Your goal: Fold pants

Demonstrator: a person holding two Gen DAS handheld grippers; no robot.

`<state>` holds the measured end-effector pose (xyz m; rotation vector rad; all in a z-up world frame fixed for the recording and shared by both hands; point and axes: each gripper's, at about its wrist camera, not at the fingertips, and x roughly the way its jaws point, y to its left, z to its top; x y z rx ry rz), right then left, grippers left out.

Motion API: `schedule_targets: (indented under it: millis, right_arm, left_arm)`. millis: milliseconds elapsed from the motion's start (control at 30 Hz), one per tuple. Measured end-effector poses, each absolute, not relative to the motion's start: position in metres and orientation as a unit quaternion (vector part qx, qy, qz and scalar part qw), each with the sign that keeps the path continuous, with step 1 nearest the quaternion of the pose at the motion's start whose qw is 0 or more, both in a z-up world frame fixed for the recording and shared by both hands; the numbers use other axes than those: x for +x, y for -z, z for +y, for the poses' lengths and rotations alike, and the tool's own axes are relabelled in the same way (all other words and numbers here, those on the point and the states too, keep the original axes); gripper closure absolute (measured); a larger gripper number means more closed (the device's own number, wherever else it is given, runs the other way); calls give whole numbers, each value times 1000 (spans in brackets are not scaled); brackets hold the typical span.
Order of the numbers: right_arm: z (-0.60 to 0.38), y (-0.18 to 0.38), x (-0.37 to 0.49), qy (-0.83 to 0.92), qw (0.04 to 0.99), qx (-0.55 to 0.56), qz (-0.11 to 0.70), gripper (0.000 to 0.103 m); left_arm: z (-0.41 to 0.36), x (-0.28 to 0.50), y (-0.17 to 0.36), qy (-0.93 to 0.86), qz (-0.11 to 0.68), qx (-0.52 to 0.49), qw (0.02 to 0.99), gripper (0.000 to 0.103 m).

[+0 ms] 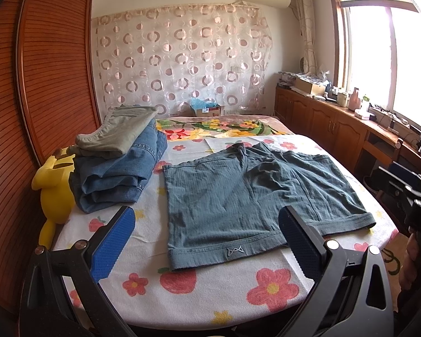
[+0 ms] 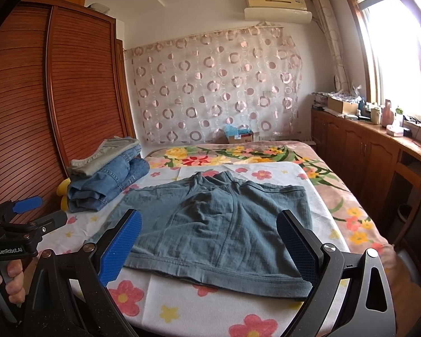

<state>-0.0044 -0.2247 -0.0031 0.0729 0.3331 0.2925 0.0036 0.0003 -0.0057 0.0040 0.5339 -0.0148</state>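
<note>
A pair of teal shorts [image 1: 238,196] lies spread flat on the flower-print sheet, leg hems toward me; it also shows in the right wrist view [image 2: 216,224]. My left gripper [image 1: 207,230] is open and empty, hovering above the near hem of the left leg. My right gripper [image 2: 210,236] is open and empty above the near hem of the right leg. The left gripper also shows in the right wrist view [image 2: 28,216] at the left edge, and the right gripper's body shows at the right edge of the left wrist view.
A stack of folded jeans and grey-green trousers [image 1: 120,157] sits at the back left of the bed, next to a yellow plush toy [image 1: 53,191]. A wooden wardrobe [image 1: 42,84] stands left. Wooden cabinets [image 1: 336,129] run along the window on the right.
</note>
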Motion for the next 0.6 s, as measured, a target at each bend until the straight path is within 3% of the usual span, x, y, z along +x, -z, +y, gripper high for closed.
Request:
schedule_targets:
  millis: [600]
  right_arm:
    - [-231,10,22,-132,979,13,157,6]
  left_arm:
    - [-7,42,20,46,291,20,955,1]
